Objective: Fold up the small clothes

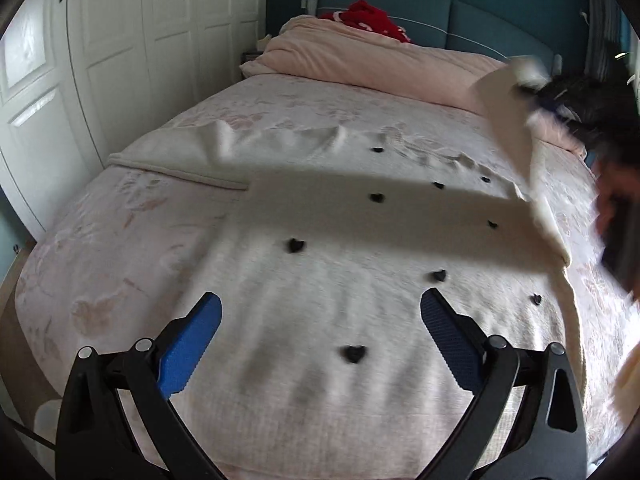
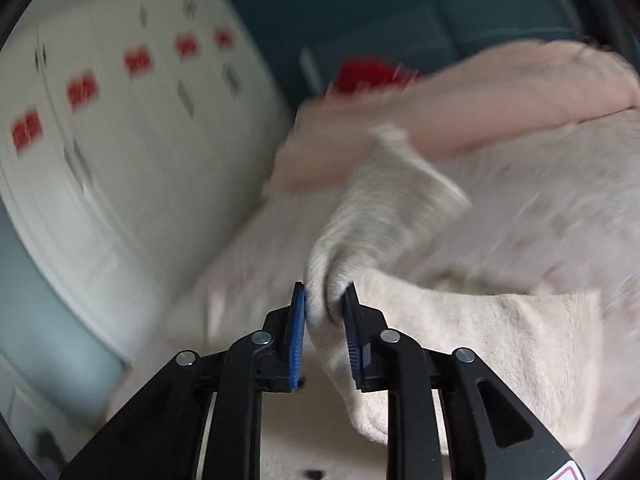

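Observation:
A cream sweater with small black hearts [image 1: 340,248] lies spread flat on the bed. My left gripper [image 1: 320,312] is open and empty, hovering just above the sweater's near part. My right gripper [image 2: 325,304] is shut on a fold of the sweater's sleeve [image 2: 384,208] and holds it lifted; the view is blurred by motion. In the left wrist view the lifted sleeve [image 1: 516,120] rises at the far right, held by the blurred right gripper [image 1: 532,84], and casts a shadow across the sweater.
The bed [image 1: 120,220] has a pale pink floral cover. A pink duvet [image 1: 360,60] and a red garment [image 1: 368,20] lie at the headboard. White wardrobe doors [image 1: 120,40] stand along the left side.

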The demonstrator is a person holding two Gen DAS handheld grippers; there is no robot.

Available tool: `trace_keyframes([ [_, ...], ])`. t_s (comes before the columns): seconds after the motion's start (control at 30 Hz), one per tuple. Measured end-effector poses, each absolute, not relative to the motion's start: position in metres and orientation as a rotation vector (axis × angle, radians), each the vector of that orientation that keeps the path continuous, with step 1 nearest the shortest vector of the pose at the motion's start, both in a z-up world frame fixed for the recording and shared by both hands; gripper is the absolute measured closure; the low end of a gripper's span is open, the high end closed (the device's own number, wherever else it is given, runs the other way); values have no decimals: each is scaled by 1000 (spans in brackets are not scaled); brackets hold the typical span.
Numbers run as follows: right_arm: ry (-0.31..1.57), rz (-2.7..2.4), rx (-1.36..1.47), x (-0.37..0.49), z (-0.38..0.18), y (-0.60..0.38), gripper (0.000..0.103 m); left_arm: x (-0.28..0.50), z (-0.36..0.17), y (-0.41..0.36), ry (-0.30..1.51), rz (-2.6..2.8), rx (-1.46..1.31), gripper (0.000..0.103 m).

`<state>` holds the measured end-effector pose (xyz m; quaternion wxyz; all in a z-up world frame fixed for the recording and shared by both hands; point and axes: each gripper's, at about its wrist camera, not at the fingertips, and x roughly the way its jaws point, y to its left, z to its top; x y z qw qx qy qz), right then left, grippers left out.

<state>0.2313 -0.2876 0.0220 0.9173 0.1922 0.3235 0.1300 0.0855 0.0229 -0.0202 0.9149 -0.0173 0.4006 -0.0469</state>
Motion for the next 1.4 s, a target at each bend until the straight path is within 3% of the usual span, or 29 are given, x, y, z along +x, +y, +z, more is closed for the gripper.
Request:
trace_keyframes([
  [0.1,755,265,320,224,-8,-260,80,99,-18,40,838,-92,-60,5],
  [0.17,746,204,285,199,-11,-262,60,116,-17,48,846,-110,-99,5],
  [0.23,728,85,241,163,-17,-283,47,138,-18,49,867,-137,-162,5],
  [0.47,899,-246,104,117,-67,-357,46,237,-64,-10,989,-179,-284,7],
  [0.57,947,-303,99,126,-91,-376,46,259,-87,-33,1047,-181,-278,29],
  [0.63,981,-302,132,135,-108,-389,47,273,-107,-44,1129,-188,-292,57],
  [0.7,992,-273,198,150,-115,-397,65,281,-114,-47,1134,-155,-311,72],
  [0.73,990,-265,226,153,-113,-399,89,283,-110,-48,1112,-165,-317,87],
  [0.77,974,-259,251,156,-111,-402,94,285,-107,-48,1102,-188,-322,92],
  [0.93,726,-277,318,127,-65,-410,95,283,-51,-48,895,-269,-283,92],
  [1.07,957,-305,420,137,-139,-437,94,297,-98,-51,1009,-201,-205,92],
  [1.2,888,-298,461,116,-116,-438,91,282,-109,-35,1006,-213,-241,91],
  [1.33,771,-310,455,98,-78,-433,79,279,-108,-30,1002,-234,-285,89],
  [1.4,756,-253,470,115,-69,-429,79,281,-109,-32,1005,-230,-284,88],
])
